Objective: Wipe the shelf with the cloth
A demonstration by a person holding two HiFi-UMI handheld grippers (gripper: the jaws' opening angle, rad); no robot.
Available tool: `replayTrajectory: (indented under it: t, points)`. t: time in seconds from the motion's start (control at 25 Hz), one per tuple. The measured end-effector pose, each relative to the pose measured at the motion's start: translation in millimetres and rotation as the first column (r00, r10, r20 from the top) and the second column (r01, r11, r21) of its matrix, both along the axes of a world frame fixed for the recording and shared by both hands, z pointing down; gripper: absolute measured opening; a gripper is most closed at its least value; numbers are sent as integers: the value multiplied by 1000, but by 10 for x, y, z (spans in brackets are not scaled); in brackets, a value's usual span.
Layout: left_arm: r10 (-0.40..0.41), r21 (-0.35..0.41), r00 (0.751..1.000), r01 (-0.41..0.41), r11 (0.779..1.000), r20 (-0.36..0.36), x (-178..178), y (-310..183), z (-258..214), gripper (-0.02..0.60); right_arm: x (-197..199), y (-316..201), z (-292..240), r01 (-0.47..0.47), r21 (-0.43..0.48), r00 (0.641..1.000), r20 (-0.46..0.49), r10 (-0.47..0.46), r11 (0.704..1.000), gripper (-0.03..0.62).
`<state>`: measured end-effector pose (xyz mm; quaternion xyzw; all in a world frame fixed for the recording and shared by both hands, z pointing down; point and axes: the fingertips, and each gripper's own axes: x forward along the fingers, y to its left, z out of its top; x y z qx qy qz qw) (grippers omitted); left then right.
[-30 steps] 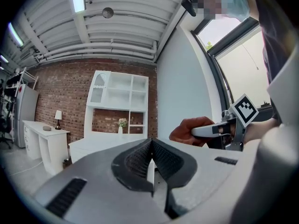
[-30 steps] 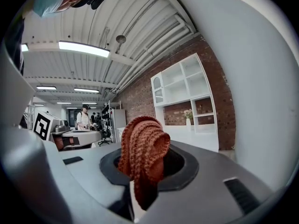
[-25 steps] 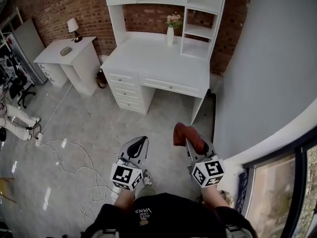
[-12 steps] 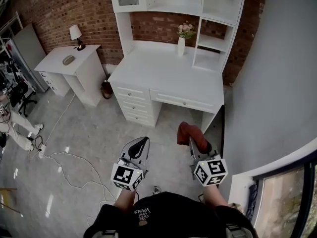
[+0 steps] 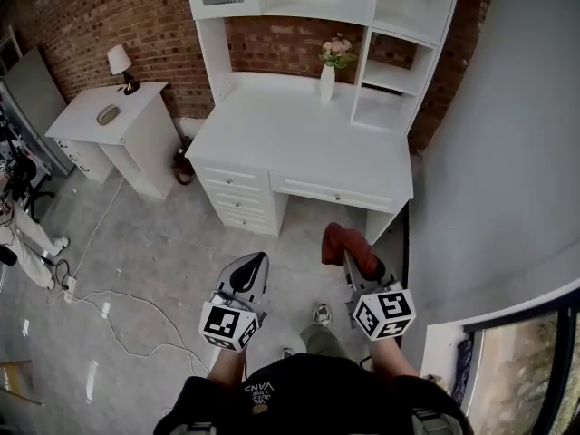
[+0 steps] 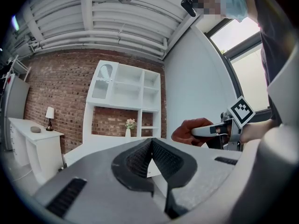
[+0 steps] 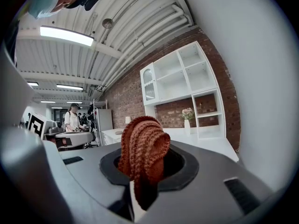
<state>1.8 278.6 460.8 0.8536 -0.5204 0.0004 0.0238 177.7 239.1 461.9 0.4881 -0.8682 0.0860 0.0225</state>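
Observation:
A rust-red knitted cloth point(image 5: 344, 243) point(image 7: 142, 146) point(image 6: 189, 130) bulges from between the shut jaws of my right gripper point(image 5: 349, 254) point(image 7: 140, 171), held above the floor in front of the white desk. My left gripper point(image 5: 251, 268) point(image 6: 150, 146) is shut with nothing in it, level with the right one. The white shelf unit point(image 5: 362, 7) point(image 6: 124, 94) point(image 7: 180, 80) rises over the desk top point(image 5: 299, 130), with small open shelves point(image 5: 390, 75) at its right end. Both grippers are well short of the shelves.
A white vase of flowers point(image 5: 330, 66) stands on the desk near the small shelves. A white side table point(image 5: 104, 120) with a lamp point(image 5: 120, 63) is at the left. A white cable point(image 5: 127, 306) loops on the floor. A grey wall point(image 5: 507, 152) runs along the right. People stand far off point(image 7: 74, 118).
The view has moved closer to the desk, which now fills more of the head view. Both grippers keep their places and the right one still holds the cloth.

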Motion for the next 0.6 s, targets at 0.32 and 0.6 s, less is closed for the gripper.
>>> replayTrajectory:
  t: [0.32,0.6]
  points:
    - [-52,3,999,52,999,13,-14,-886,26,8,-46,-1010,34,55,9,998,-5,-55,998,95]
    - [-96,29,995,96,995,6,124,-1762,-61,8,40,-1927,-22,102,22,995,-10,-102,995,95]
